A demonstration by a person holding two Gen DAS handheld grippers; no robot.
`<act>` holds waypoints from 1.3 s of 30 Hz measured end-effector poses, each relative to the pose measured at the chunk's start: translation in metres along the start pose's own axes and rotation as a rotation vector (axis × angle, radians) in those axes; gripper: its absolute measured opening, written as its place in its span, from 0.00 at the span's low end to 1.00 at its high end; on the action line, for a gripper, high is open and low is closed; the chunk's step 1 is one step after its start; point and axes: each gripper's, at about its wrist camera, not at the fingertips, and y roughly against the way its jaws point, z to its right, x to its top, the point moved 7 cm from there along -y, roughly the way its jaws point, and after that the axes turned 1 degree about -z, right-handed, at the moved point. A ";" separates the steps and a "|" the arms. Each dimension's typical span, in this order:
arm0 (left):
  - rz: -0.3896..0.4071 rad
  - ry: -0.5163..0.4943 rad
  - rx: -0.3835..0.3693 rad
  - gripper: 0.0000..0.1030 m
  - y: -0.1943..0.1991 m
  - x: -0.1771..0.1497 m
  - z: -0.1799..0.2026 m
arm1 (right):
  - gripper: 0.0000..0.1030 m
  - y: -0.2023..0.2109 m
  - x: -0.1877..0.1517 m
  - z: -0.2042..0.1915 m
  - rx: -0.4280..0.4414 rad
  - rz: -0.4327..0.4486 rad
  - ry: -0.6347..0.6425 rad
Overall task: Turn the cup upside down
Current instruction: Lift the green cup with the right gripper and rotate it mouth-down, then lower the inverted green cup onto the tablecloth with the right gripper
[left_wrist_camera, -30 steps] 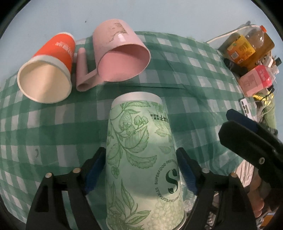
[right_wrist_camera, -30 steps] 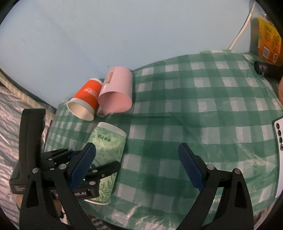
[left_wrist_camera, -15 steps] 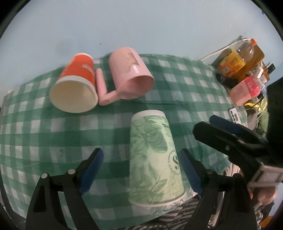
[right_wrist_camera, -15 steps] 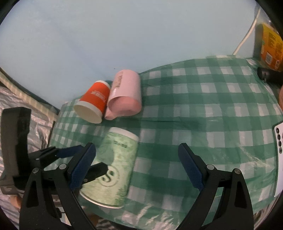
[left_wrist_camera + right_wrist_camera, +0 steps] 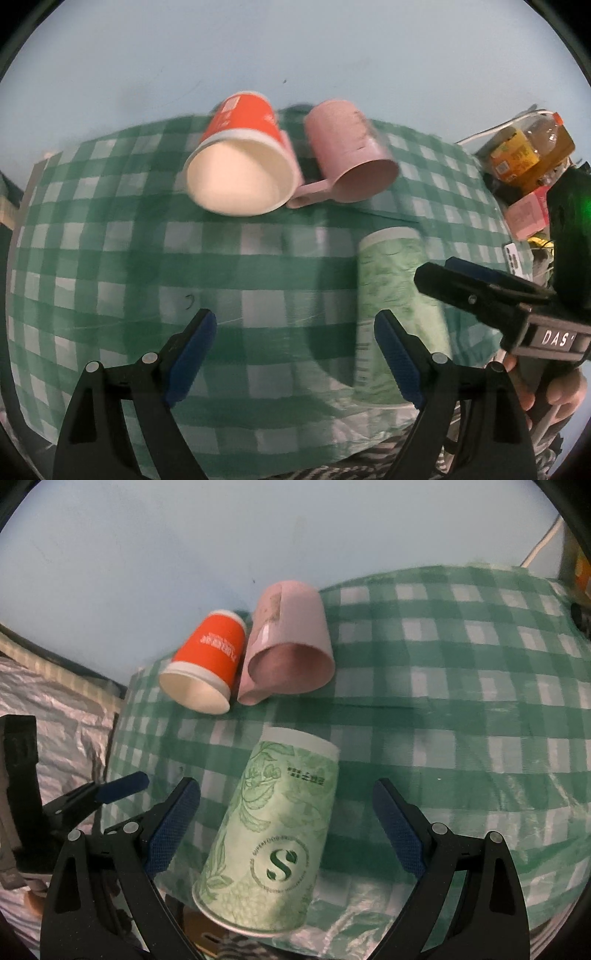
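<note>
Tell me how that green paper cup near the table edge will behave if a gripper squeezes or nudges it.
The green paper cup looks like thin paper, so it is probably light and would dent under a hard squeeze. It stands rim-down, apparently right at the edge of the checked tablecloth, so a sideways nudge might slide or tip it off. Both the right gripper and left gripper are open.

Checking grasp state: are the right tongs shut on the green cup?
No: the right tongs stand open, both pads clear of the green cup between them.
</note>
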 end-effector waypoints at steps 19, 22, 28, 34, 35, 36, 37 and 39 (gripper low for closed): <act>-0.026 0.043 -0.019 0.86 -0.027 -0.002 -0.023 | 0.89 -0.049 0.002 0.001 -0.004 -0.180 -0.067; -0.025 0.048 -0.023 0.86 -0.028 -0.002 -0.025 | 0.78 -0.052 0.001 0.004 0.006 -0.196 -0.076; -0.009 0.050 -0.023 0.86 -0.025 -0.003 -0.026 | 0.70 -0.047 0.000 0.005 0.040 -0.181 -0.072; 0.049 0.048 -0.026 0.86 -0.010 -0.007 -0.022 | 0.68 -0.012 0.001 -0.002 0.070 -0.042 -0.009; 0.065 0.048 -0.023 0.86 -0.006 -0.009 -0.022 | 0.68 -0.005 0.000 -0.005 0.065 -0.010 0.015; 0.088 0.047 -0.019 0.86 -0.001 -0.010 -0.020 | 0.68 0.003 -0.002 -0.008 0.062 0.023 0.042; 0.102 0.047 -0.017 0.86 0.002 -0.010 -0.019 | 0.68 0.010 -0.003 -0.011 0.058 0.055 0.069; 0.138 0.046 -0.009 0.86 0.008 -0.013 -0.016 | 0.68 0.023 -0.005 -0.018 0.035 0.122 0.123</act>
